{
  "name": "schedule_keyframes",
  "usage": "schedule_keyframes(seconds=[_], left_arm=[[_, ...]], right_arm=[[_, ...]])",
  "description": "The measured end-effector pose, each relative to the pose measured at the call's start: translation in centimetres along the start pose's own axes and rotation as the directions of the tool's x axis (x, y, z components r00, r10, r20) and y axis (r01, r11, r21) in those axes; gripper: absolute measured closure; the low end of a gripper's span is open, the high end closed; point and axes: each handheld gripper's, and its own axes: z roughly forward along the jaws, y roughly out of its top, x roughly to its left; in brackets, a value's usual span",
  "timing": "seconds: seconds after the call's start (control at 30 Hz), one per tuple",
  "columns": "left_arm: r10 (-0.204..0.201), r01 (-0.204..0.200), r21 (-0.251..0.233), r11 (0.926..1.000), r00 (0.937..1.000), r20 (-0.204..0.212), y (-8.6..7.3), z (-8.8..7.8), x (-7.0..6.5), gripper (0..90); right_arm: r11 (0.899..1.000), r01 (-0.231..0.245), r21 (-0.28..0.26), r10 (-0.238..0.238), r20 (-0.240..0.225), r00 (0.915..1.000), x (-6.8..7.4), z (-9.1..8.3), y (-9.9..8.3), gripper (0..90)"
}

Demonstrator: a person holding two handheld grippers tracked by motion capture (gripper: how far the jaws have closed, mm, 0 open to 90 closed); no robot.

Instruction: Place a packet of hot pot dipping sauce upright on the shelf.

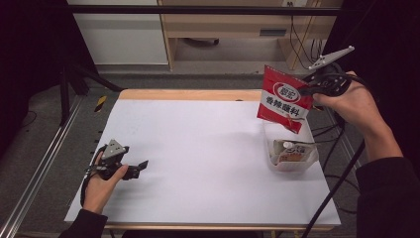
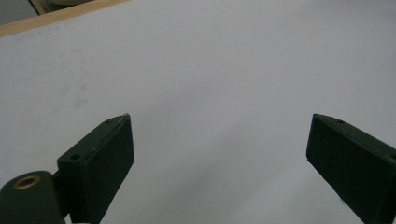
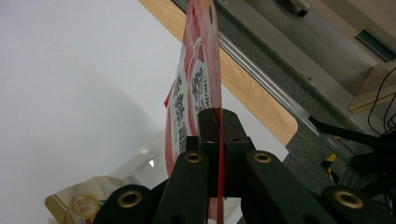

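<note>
A: Red packet (image 1: 286, 99) — up in the air at about two o'clock over the tabletop (image 1: 198, 148), pinched by its edge in the right tongs (image 1: 308, 85).
B: Already out of the clear tub (image 1: 290, 157)?
A: Hanging just above it. Looks like mid-transfer; hard to say whether going in or coming out. One pale pouch (image 1: 293, 152) lying inside.
B: And the left tongs (image 1: 140, 166)?
A: Spread wide at eight o'clock, holding nothing, resting low. Set-down of the packet not yet done.

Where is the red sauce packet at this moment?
High view, right side: the red sauce packet hangs pinched in the right gripper, in the air just above the clear container.
</note>
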Motion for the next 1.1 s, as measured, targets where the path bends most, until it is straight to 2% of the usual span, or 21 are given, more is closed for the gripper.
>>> schedule_keyframes(seconds=[0.17,0.6,0.83,1.03,1.1], left_arm=[[0.0,0.0,0.005,1.0,1.0,-0.004,-0.1,0.0,0.0,7.4],[0.002,-0.002,0.007,1.0,1.0,-0.001,-0.1,0.1,0.0,7.4],[0.004,-0.004,0.012,0.9999,1.0,-0.001,-0.1,0.2,0.0,7.4],[0.003,-0.003,0.011,0.9999,1.0,-0.001,0.0,0.2,-0.1,7.4],[0.004,-0.004,0.013,0.9999,1.0,-0.001,0.0,0.3,-0.1,7.4]], right_arm=[[1.0,-0.016,0.004,0.016,0.003,0.9999,-0.5,0.1,-0.5,90.0],[0.999,-0.015,0.037,0.015,0.013,0.9998,-1.2,1.3,-1.2,90.0],[0.999,-0.04,0.036,0.04,0.011,0.9991,-1.6,2.1,-1.9,90.0],[0.998,-0.055,0.04,0.055,-0.003,0.9985,-1.8,3.4,-2.8,90.0],[0.997,-0.074,0.037,0.075,-0.012,0.9971,-1.9,3.9,-3.2,90.0]])
